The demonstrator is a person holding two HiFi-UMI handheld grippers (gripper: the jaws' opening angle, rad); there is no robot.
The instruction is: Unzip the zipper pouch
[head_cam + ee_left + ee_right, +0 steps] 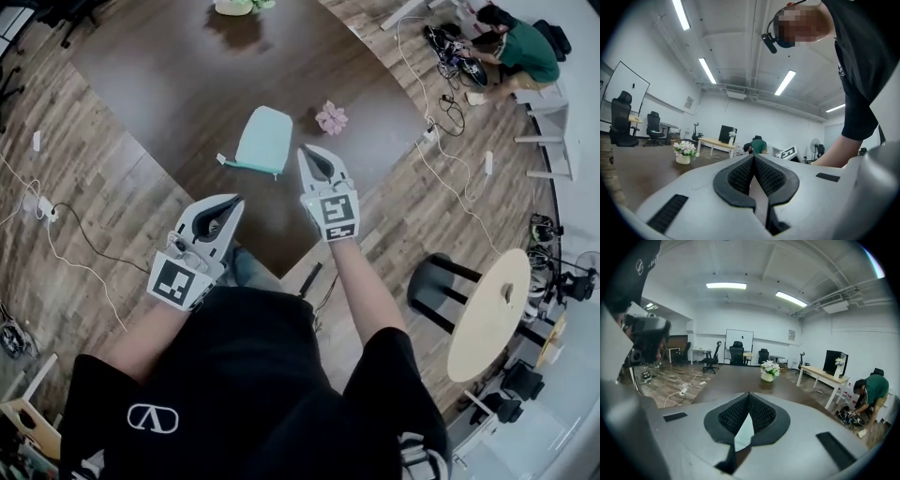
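**Fingers [740, 176] pressed together on both grippers, zipper pouch [264, 139] untouched**

Fingers of my left gripper [753, 157] meet at the tips in the left gripper view, ribbed pads touching, with nothing between them. My right gripper [749, 393] reads the same in its own view: tips closed and empty. Lower down, where its pads curve apart, a pale sliver shows through the gap. I cannot say for sure what it is.

Only the head view shows the pale green zipper pouch. It lies flat on the dark table [169, 84], near the table's corner, with a small tab sticking out at its left end. My right gripper [305, 150] sits just beside the pouch's right edge, apart from it. My left gripper [234, 200] is farther back, near the table's edge. A pink flower-shaped thing [331, 118] lies near the pouch on its right.

Both gripper views look level across the room, so they show what the head view barely catches. The flower pot [768, 370] stands upright on the far end of the table, and a person in green [871, 390] is crouched on the floor beyond it.
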